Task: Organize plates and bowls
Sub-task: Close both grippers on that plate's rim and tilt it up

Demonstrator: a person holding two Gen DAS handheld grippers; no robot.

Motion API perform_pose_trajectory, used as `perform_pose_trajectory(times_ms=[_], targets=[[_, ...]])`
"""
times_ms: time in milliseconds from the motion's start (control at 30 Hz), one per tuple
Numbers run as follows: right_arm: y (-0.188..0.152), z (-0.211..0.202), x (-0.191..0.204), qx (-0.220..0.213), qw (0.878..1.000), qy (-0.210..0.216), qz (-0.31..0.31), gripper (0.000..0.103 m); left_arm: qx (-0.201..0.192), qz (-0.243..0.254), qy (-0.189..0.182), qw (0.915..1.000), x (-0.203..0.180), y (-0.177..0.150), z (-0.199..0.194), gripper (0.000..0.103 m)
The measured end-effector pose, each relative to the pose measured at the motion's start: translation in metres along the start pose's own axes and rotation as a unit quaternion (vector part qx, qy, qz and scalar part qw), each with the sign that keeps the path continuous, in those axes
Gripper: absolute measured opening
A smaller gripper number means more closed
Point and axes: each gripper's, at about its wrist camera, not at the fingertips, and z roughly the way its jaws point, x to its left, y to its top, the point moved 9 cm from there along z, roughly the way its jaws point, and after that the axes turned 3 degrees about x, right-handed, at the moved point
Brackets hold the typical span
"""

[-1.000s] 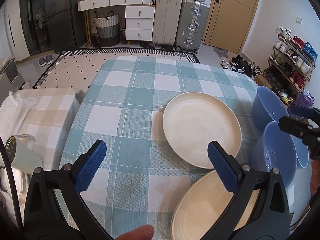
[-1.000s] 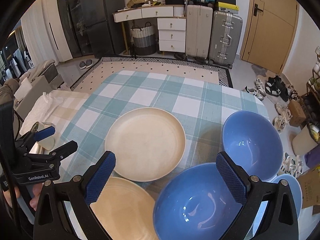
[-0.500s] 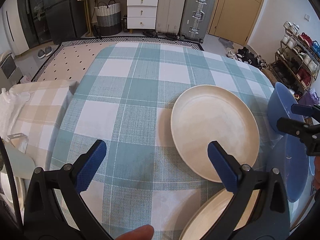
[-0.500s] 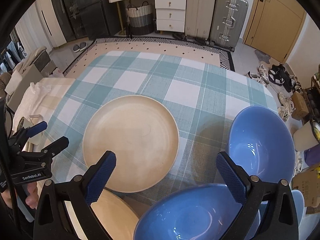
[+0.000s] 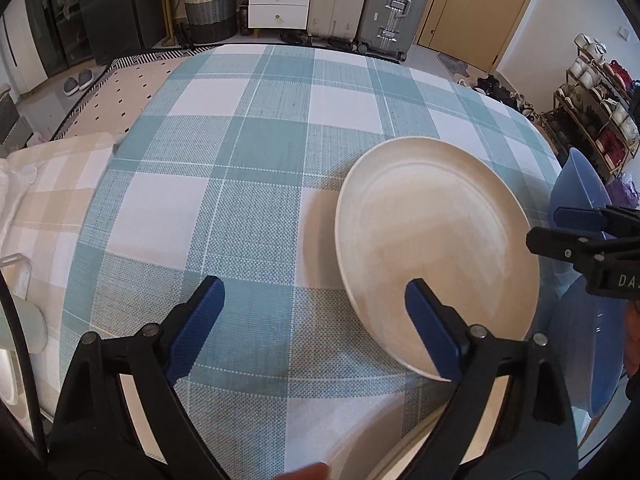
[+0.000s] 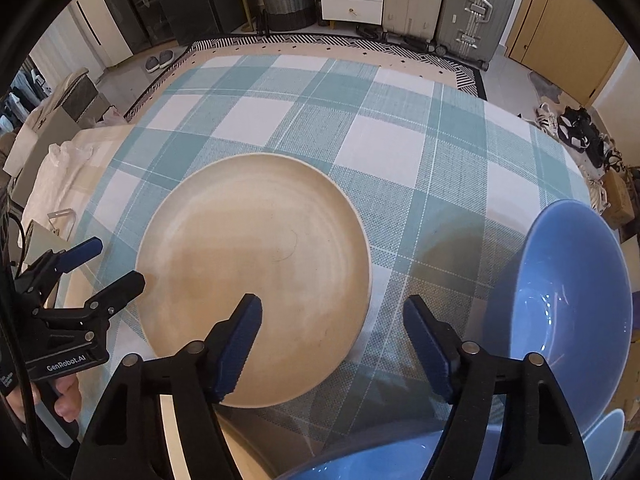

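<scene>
A cream plate (image 6: 256, 276) lies flat on the checked cloth of the surface (image 5: 256, 184), with a blue bowl (image 6: 576, 312) well to its right. The left tongs (image 5: 312, 328) are closing, pads apart over bare cloth, the right-hand pad above the plate's near edge. The right tongs (image 6: 332, 340) are closing too, straddling the plate's near right rim without pressing it.

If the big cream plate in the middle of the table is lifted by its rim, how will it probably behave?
The cream plate looks rigid, so it should not bend. Its matte surface may give fair grip, yet the low, thin rim offers little to pinch. Wide and shallow, held at one edge it would likely tilt; pushed on the checked cloth, it would probably slide, not roll.
</scene>
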Motion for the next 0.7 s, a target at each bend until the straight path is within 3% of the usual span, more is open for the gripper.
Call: perform_pose_trajectory(times_ms=[333,500,567,700], targets=[[0.005,0.022,-0.008,0.021,1.0,0.003,0.007,0.059,0.018,0.02,-0.007,0.9996,-0.011,-0.004,0.021,0.074],[0.003,0.032,-0.007,0.032,0.999,-0.005,0.001,0.046,0.022,0.024,-0.002,0.9995,-0.013,-0.006,0.028,0.058],[0.003,0.035,-0.007,0.035,0.999,-0.01,-0.001,0.036,0.02,0.029,0.0,0.9994,-0.014,-0.006,0.028,0.05],[0.001,0.037,-0.009,0.033,0.999,-0.025,-0.004,0.03,0.019,0.032,-0.021,0.9991,-0.019,-0.006,0.026,0.03]])
